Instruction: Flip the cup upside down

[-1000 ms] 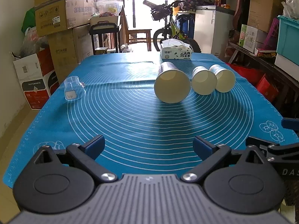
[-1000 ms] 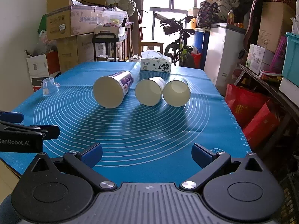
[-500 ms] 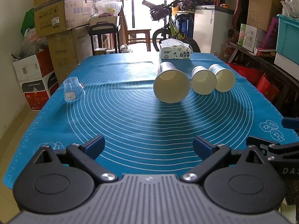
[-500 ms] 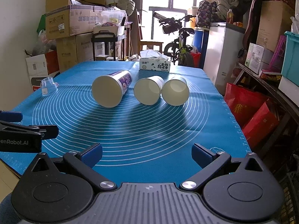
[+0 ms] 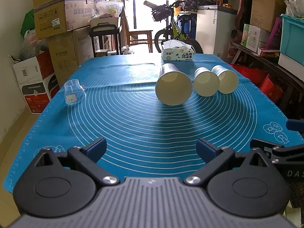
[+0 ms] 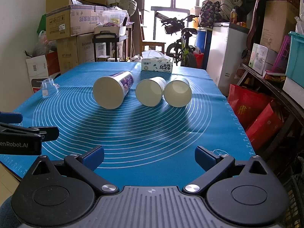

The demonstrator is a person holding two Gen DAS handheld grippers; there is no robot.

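Three paper cups lie on their sides on the blue mat (image 5: 133,125), mouths toward me: a large purple-printed cup (image 5: 173,87) (image 6: 111,91), a middle cup (image 5: 206,81) (image 6: 150,91) and a right cup (image 5: 227,79) (image 6: 177,93). My left gripper (image 5: 151,148) is open and empty, well short of the cups. My right gripper (image 6: 149,155) is open and empty, also near the mat's front edge. The right gripper shows at the right edge of the left wrist view (image 5: 281,152); the left gripper shows at the left edge of the right wrist view (image 6: 22,134).
A small clear glass beaker (image 5: 73,92) (image 6: 47,87) lies at the mat's left side. A tissue box (image 5: 177,53) (image 6: 157,65) stands at the far end. Cardboard boxes (image 5: 57,19), a bicycle (image 5: 171,28) and a white cabinet (image 5: 214,28) surround the table.
Both views have crept slightly forward and the cups look a little nearer. Nothing on the mat has moved and both grippers stay open.
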